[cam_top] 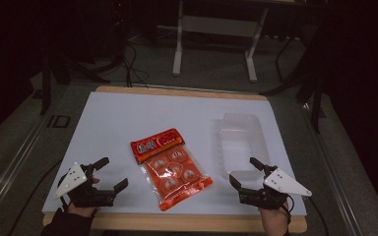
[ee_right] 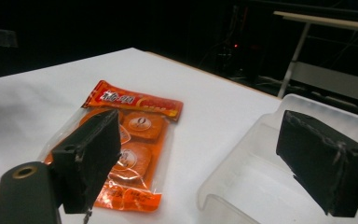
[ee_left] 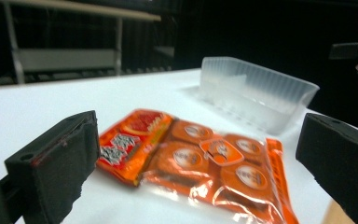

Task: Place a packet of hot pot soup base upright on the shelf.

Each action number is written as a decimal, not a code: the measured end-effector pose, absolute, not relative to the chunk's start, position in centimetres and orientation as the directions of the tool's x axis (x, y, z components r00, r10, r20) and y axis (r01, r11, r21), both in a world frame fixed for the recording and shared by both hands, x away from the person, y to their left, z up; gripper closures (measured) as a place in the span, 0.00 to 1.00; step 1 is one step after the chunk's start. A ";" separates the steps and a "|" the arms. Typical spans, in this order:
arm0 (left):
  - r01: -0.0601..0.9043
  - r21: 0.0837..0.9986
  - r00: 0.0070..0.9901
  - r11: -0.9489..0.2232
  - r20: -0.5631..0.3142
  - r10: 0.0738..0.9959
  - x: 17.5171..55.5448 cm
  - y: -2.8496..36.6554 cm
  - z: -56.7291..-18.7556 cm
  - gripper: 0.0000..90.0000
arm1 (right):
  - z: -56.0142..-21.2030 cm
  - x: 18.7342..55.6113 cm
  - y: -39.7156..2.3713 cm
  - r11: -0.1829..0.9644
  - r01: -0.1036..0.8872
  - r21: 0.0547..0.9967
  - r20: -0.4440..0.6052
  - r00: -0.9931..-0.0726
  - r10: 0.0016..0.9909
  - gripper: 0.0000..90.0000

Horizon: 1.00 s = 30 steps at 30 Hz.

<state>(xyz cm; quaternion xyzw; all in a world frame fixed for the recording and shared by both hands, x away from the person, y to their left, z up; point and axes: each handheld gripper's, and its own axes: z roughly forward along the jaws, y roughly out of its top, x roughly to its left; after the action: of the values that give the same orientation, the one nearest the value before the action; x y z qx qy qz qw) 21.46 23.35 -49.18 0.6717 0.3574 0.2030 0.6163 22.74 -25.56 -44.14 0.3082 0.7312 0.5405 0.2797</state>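
a: which way did the orange snack bag lie?

b: flat on the white table, near the middle of its near half. its long axis ran from the far left to the near right in the high view, with the red printed header at the far end and the sealed orange edge pointing toward the near edge of the table.

a: and how did it look?

b: a clear, shiny pouch with a red and orange header band bearing white characters. through the film you could see several small round orange packets, each with a pale round mark. in the left gripper view the bag lay just ahead of the jaws, header to the left.

a: where was the clear plastic tray?

b: to the right of the bag, apart from it, its long axis running away from the person. it looked empty and upright.

a: the grippers?

b: the left gripper hovered at the near left corner with its jaws spread wide, holding nothing. the right gripper sat at the near right, jaws also parted and empty, just at the tray's near end. in the right gripper view the tray lay between and under its jaws.

a: anything hard to read?

b: the header's characters were too small and blurred to read. the room behind was dark. the tray's near edge was cut off in the right gripper view.
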 end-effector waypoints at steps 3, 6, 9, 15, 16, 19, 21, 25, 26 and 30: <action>0.254 0.967 0.678 -0.024 -0.160 0.717 21.5 23.2 -49.1 0.00 | -44.1 22.8 -25.6 0.229 0.155 0.961 -0.071 -0.661 0.747 0.15; 0.245 0.969 0.685 -0.037 -0.146 0.714 21.4 23.0 -49.0 0.00 | -44.1 22.8 -25.7 0.221 0.156 0.963 -0.062 -0.668 0.741 0.14; 0.235 0.971 0.683 -0.052 -0.127 0.719 21.3 22.9 -49.0 0.00 | -44.0 22.7 -25.7 0.219 0.147 0.965 -0.070 -0.658 0.750 0.13; 0.242 0.968 0.683 -0.072 -0.117 0.721 21.2 22.8 -48.9 0.00 | -43.8 22.5 -25.4 0.250 0.151 0.956 -0.090 -0.662 0.744 0.13; 0.246 0.966 0.683 -0.080 -0.114 0.721 21.2 22.8 -49.0 0.00 | -43.8 22.5 -25.3 0.254 0.150 0.956 -0.094 -0.661 0.745 0.13; 0.254 0.961 0.701 -0.113 -0.102 0.706 21.2 22.7 -49.0 0.00 | -43.8 22.4 -25.1 0.266 0.148 0.953 -0.102 -0.666 0.738 0.13; 0.257 0.957 0.714 -0.137 -0.092 0.694 21.2 22.6 -49.0 0.00 | -43.8 22.4 -25.0 0.270 0.150 0.951 -0.104 -0.666 0.738 0.13; 0.260 0.953 0.728 -0.154 -0.089 0.680 21.1 22.3 -48.7 0.00 | -43.7 22.2 -24.9 0.269 0.132 0.954 -0.117 -0.664 0.739 0.13; 0.259 0.953 0.731 -0.156 -0.088 0.677 21.1 22.2 -48.5 0.00 | -43.6 22.1 -24.9 0.269 0.127 0.955 -0.115 -0.676 0.728 0.13; 0.263 0.955 0.738 -0.138 -0.107 0.666 21.3 21.9 -47.9 0.00 | -43.4 21.7 -24.5 0.290 0.099 0.952 -0.145 -0.689 0.710 0.13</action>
<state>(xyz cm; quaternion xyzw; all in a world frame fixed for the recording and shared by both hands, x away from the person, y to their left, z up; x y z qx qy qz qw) 21.28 21.87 -47.90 0.7337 0.3168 0.1751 0.5750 21.73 -24.45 -43.40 0.2697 0.7499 0.5311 0.2878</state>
